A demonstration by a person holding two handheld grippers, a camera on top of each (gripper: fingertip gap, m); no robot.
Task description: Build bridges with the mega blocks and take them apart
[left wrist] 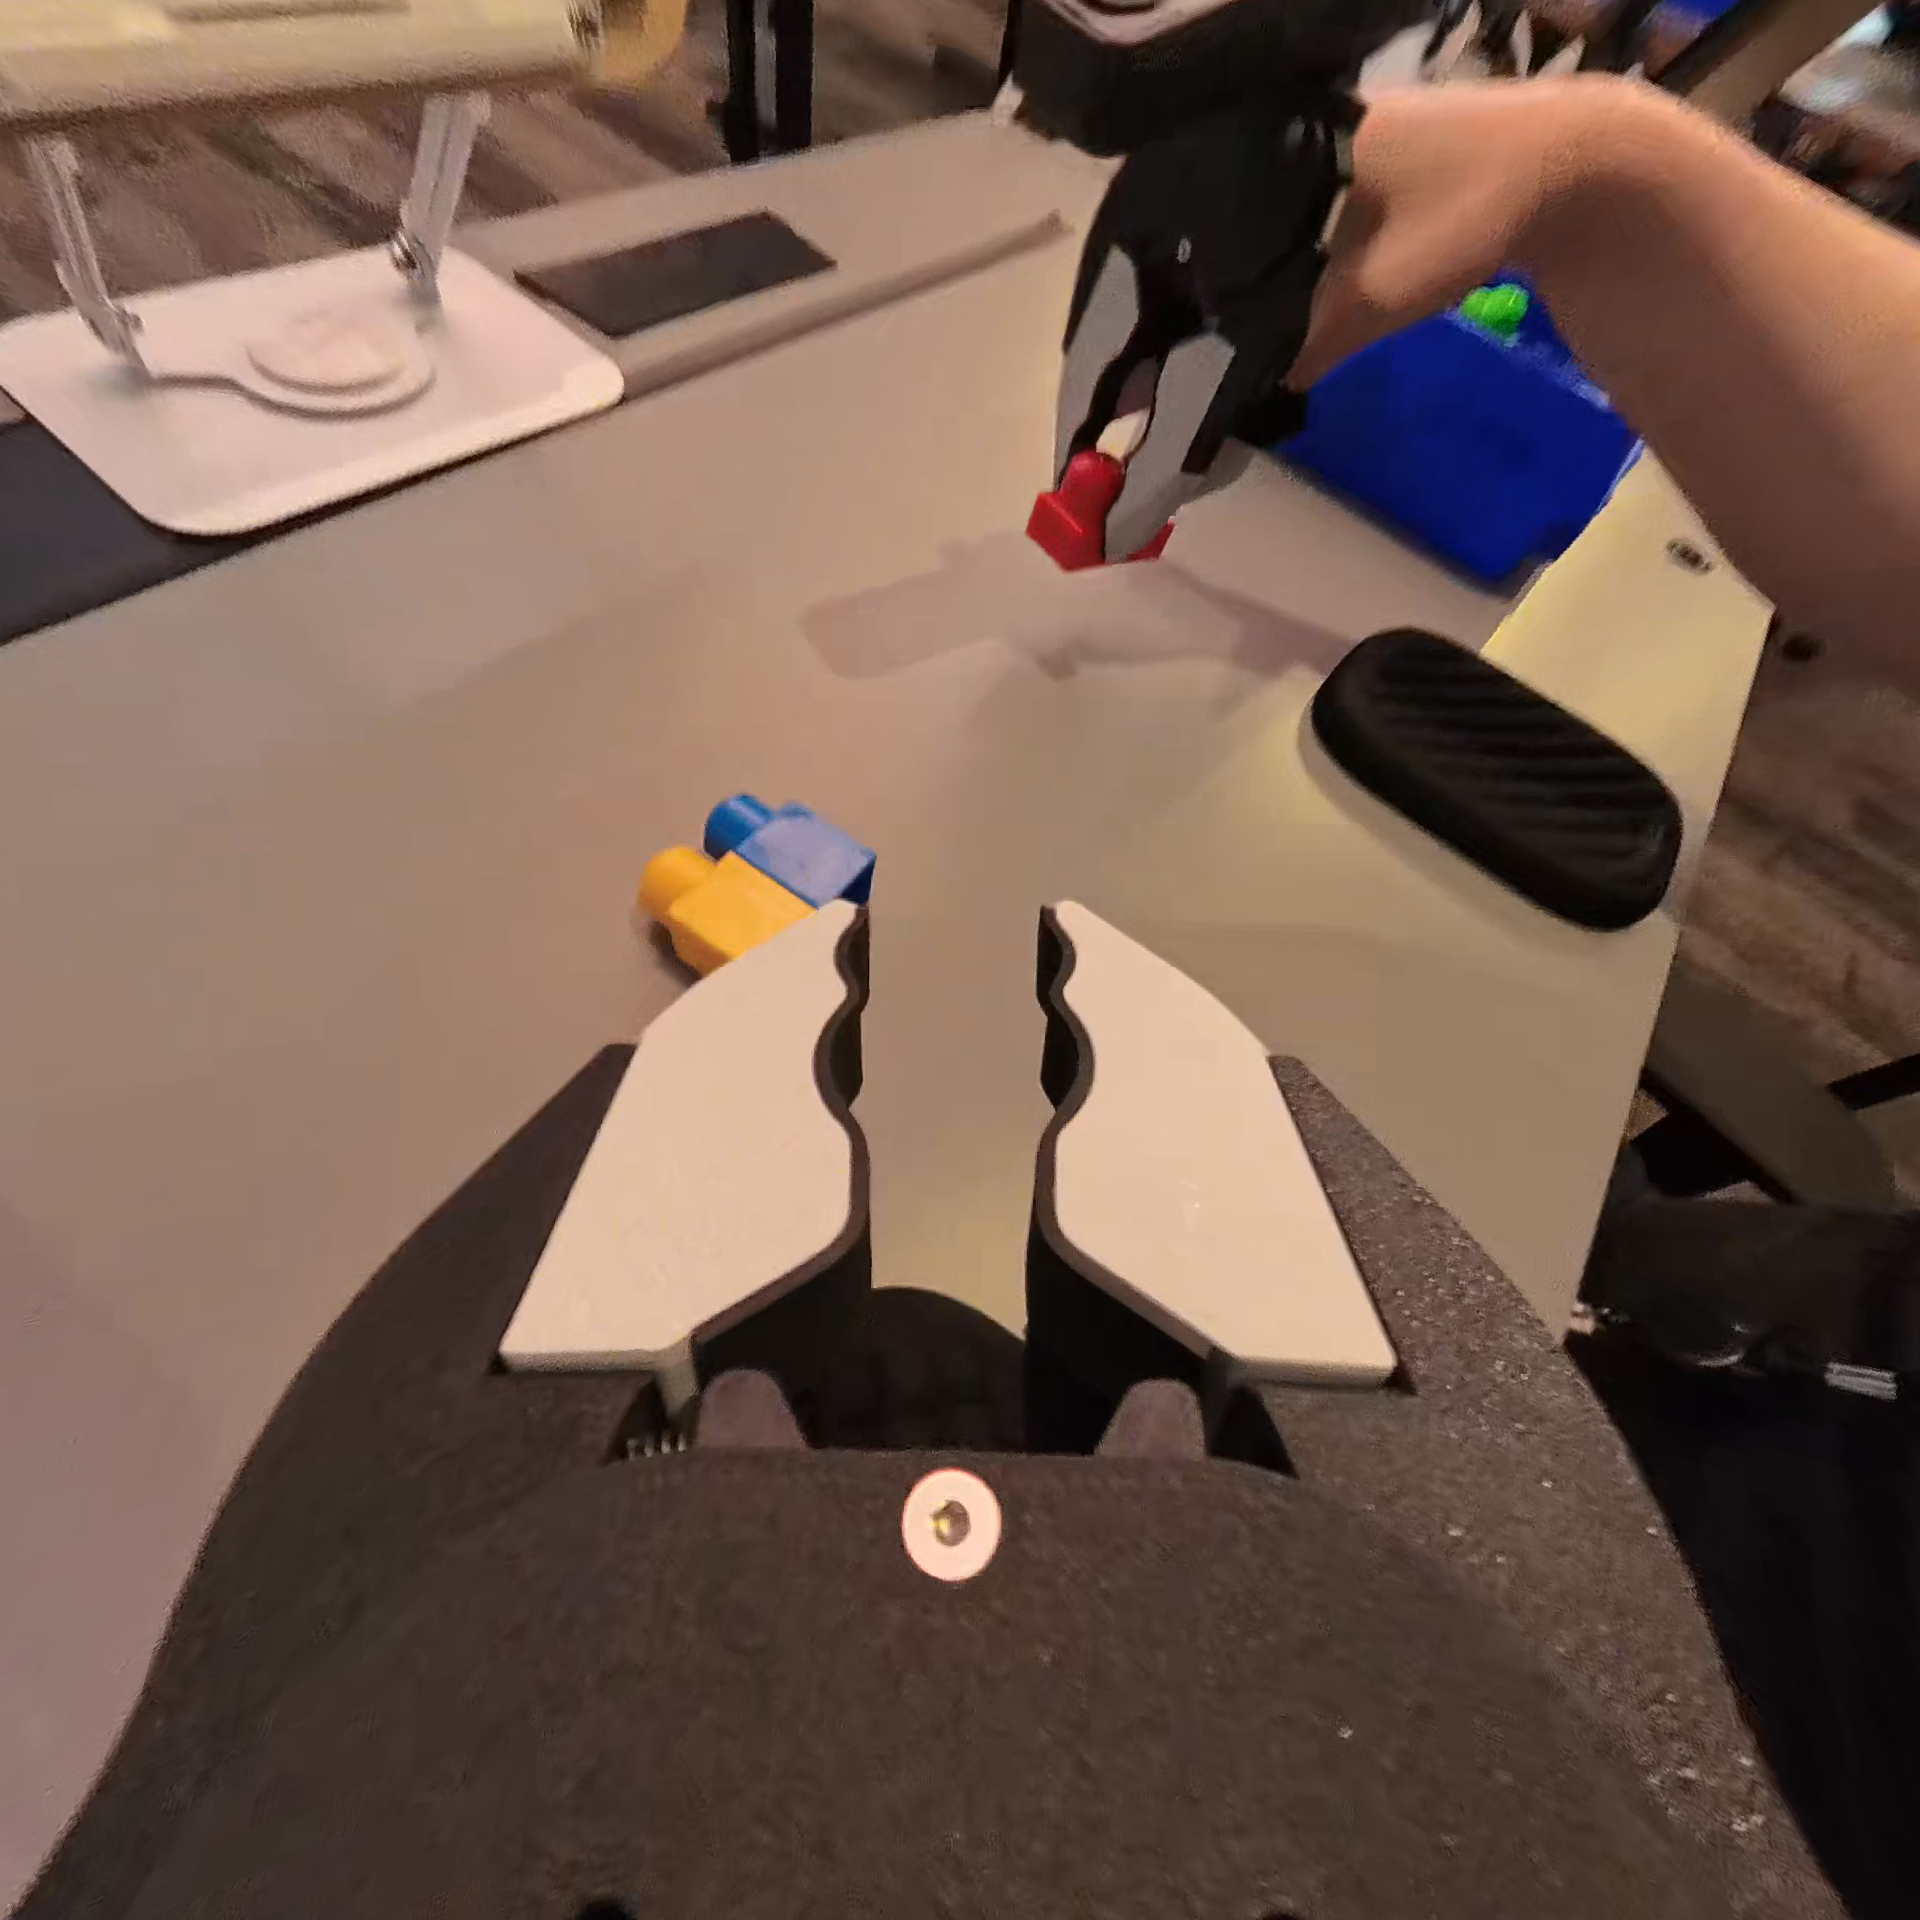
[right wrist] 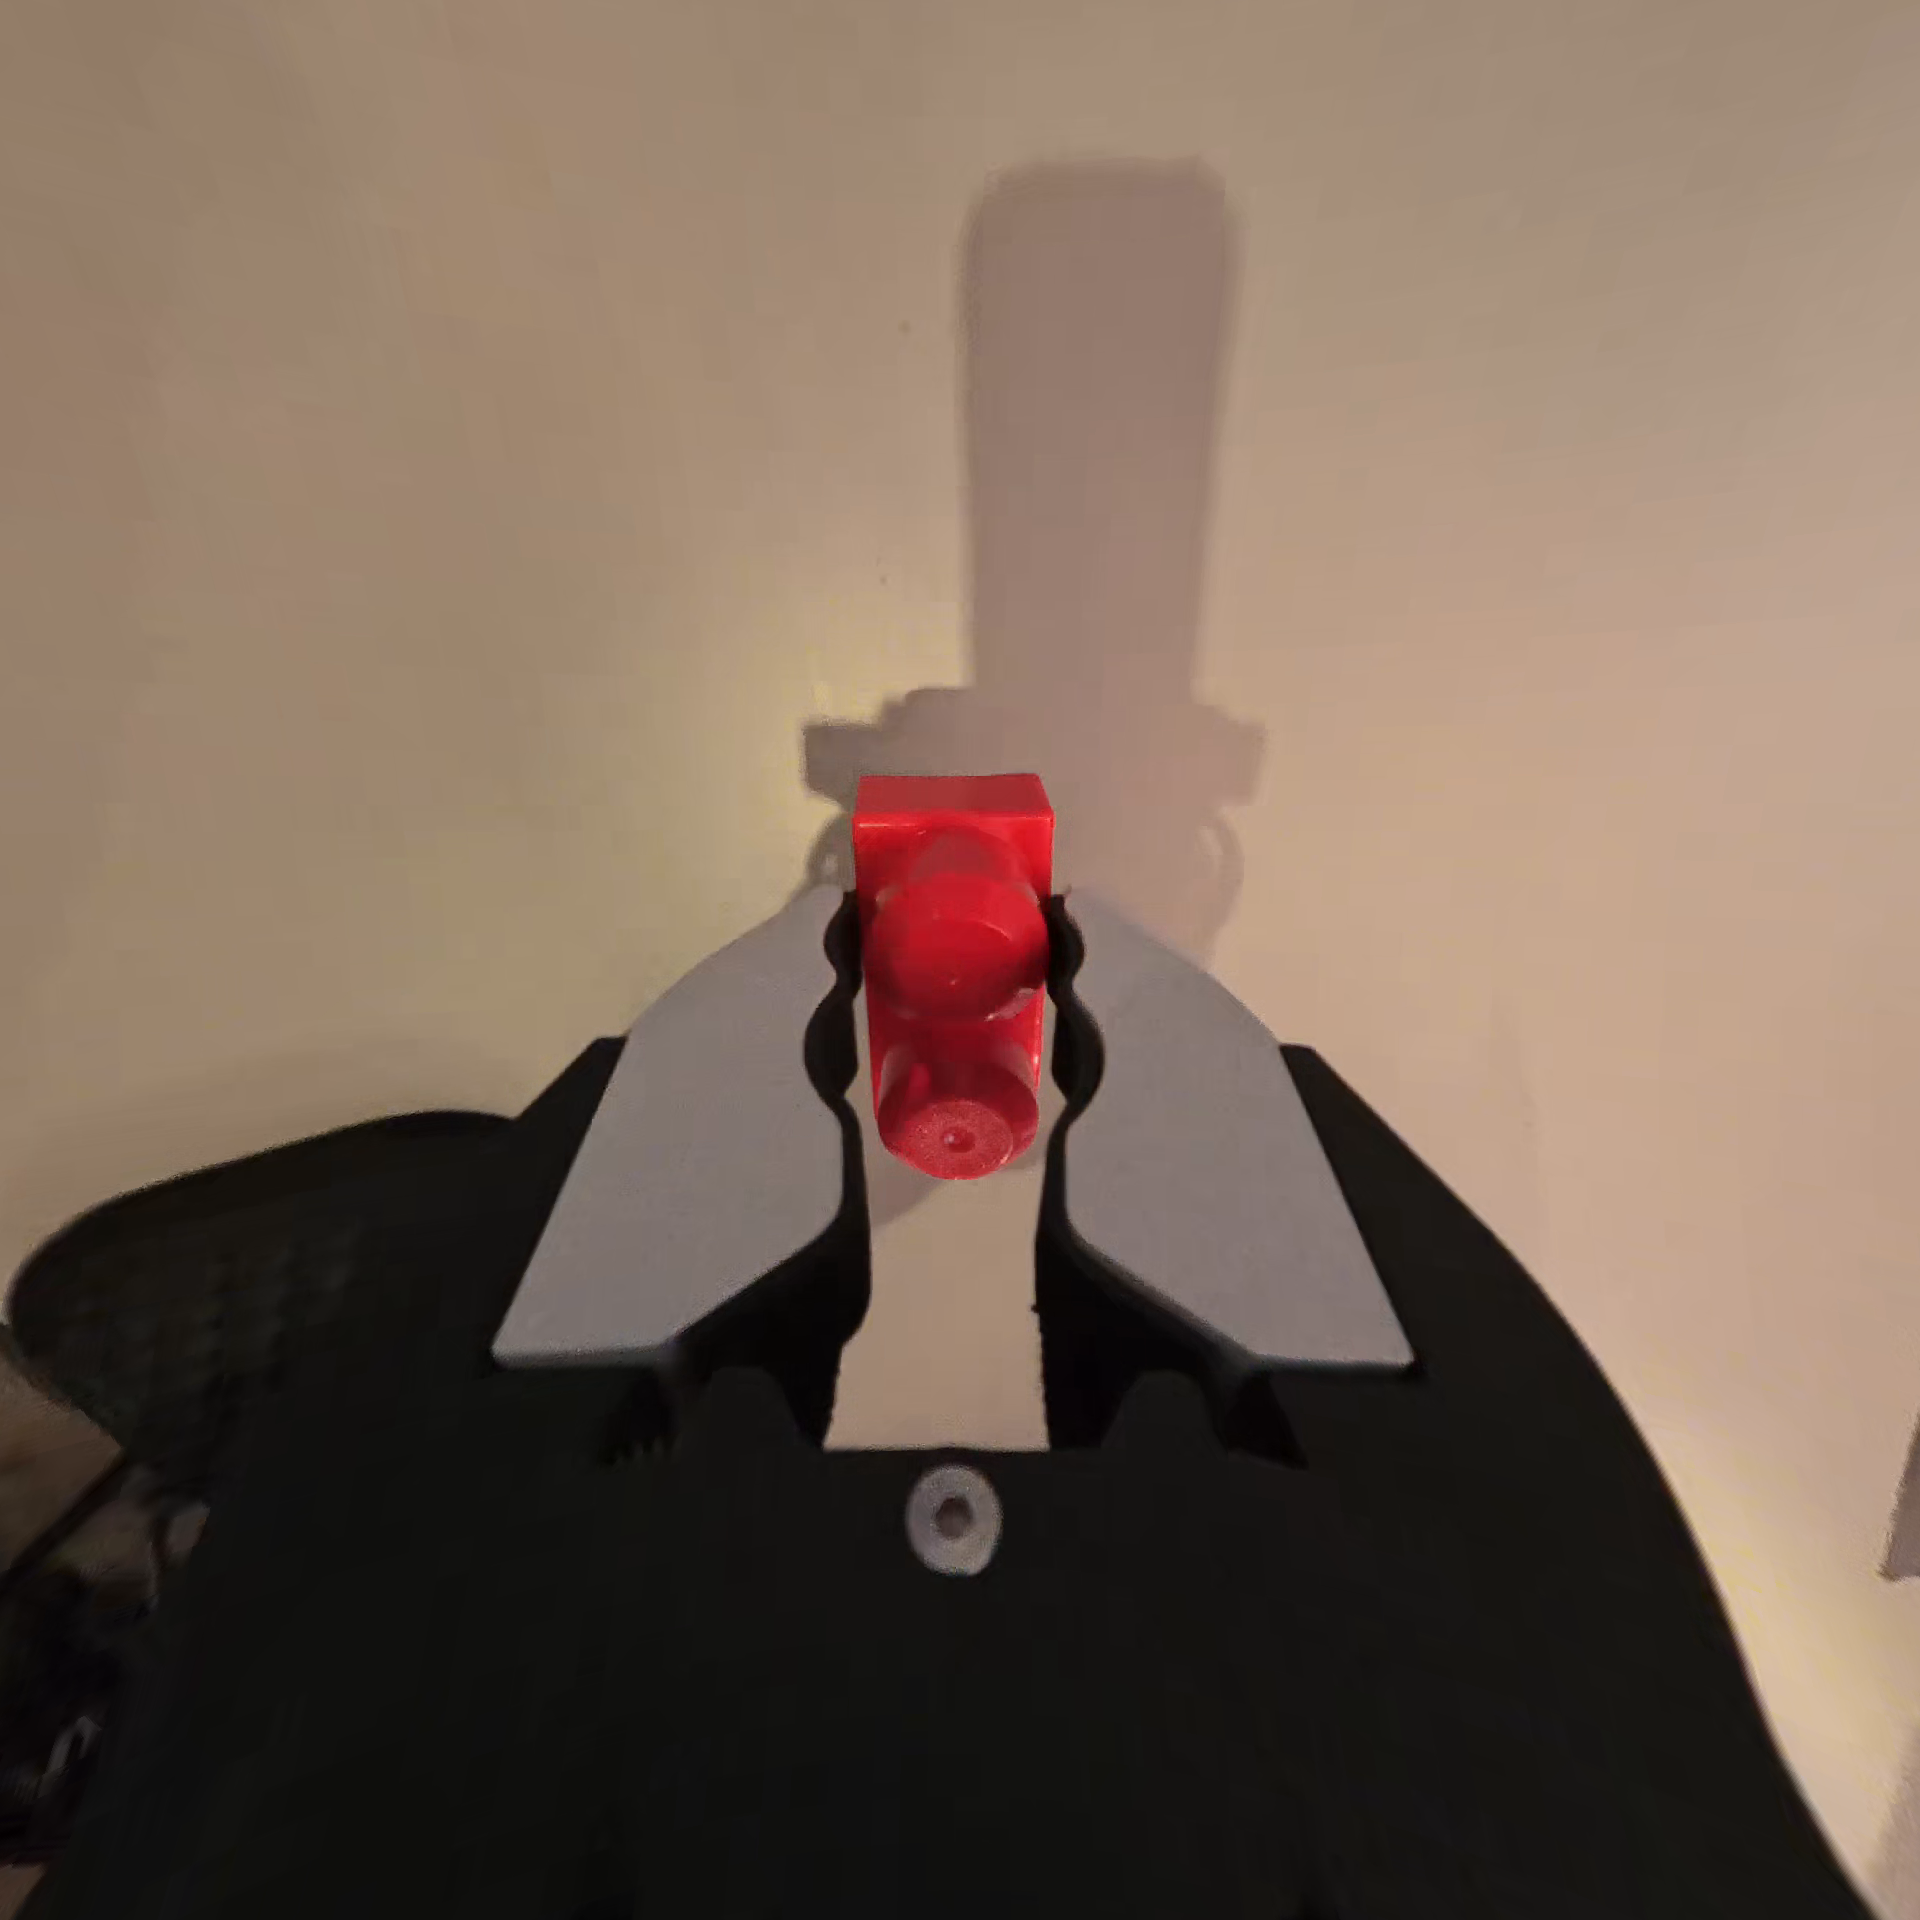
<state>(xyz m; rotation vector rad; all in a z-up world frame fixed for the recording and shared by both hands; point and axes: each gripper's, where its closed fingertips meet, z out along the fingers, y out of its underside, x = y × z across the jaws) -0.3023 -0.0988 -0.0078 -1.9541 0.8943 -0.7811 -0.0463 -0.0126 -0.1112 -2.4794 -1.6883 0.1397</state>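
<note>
I judge I'm mid-build: my right gripper (right wrist: 951,914) holds the red block (right wrist: 954,977) aloft; my left gripper (left wrist: 951,920) gapes empty, blue block (left wrist: 805,847) and yellow block (left wrist: 717,904) just ahead-left; next, set them upright.

The red block (right wrist: 951,997) is seen as glossy, smooth plastic; the blue block (left wrist: 805,852) and yellow block (left wrist: 722,909) look like matt plastic. The table (left wrist: 416,779) appears smooth and matt. A black pad (left wrist: 1496,774) is finely ribbed.
</note>
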